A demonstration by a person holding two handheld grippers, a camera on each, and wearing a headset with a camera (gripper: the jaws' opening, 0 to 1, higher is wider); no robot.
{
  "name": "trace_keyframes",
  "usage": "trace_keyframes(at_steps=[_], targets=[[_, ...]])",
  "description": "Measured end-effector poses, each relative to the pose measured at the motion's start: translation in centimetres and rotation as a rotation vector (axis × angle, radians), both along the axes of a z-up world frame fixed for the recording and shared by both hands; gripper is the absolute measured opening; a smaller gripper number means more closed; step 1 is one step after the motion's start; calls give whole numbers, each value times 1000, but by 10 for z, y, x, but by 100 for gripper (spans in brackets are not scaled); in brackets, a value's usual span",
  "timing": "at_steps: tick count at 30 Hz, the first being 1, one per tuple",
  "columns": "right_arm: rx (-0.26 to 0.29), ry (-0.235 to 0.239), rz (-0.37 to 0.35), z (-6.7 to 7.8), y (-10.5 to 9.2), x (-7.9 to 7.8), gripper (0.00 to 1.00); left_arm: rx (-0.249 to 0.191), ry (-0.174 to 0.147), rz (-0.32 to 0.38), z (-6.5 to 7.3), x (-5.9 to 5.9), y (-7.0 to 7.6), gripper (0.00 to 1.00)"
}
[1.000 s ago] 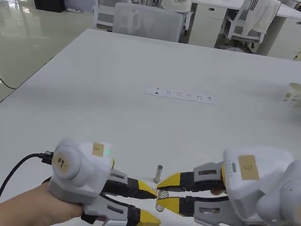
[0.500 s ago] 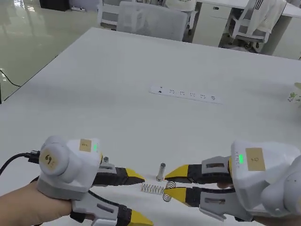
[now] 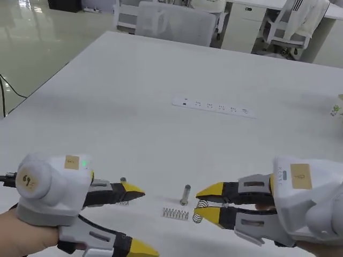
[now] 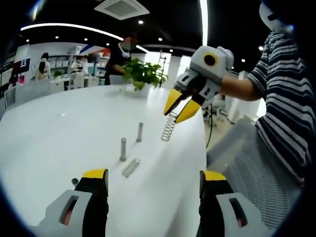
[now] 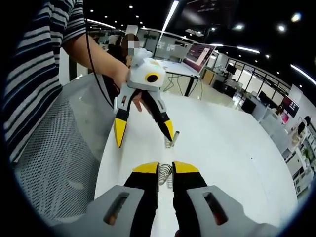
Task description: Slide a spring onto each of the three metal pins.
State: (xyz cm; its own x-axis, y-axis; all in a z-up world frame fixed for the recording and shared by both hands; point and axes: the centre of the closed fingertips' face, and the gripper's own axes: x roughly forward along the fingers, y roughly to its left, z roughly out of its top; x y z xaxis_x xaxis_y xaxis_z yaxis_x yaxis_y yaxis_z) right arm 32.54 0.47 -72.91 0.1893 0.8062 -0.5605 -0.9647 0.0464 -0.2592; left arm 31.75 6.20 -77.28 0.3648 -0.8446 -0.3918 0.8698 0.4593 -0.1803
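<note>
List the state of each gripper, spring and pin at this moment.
left gripper: open, holding nothing
right gripper: shut on a spring
held spring: hanging from the right gripper, on no pin
loose spring: lying flat on the table
middle pin: upright, bare
far pin: upright, bare
near pin: upright by the left gripper, seems to carry a spring

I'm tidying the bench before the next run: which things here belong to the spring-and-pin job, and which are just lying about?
Job:
pins
loose spring on the table
held spring, in the shut right claw
left claw, open

Lying about:
power strip
plant
chairs
</note>
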Motion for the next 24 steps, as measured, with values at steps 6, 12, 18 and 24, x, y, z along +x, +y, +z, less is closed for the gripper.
trace_keyframes(at_steps=[6,12,18,24], targets=[[-3,-2,-15,0,-4,3,7,-1,-11,48,5,1,16,75],[-6,-11,-36,0,-9,8,7,-15,-19,112,9,5,33,82],[-7,-11,-71,0,-18,16,7,-25,-33,180,10,11,50,95],[-5,-12,-96,1,-24,21,7,-44,-46,223,12,14,62,98]])
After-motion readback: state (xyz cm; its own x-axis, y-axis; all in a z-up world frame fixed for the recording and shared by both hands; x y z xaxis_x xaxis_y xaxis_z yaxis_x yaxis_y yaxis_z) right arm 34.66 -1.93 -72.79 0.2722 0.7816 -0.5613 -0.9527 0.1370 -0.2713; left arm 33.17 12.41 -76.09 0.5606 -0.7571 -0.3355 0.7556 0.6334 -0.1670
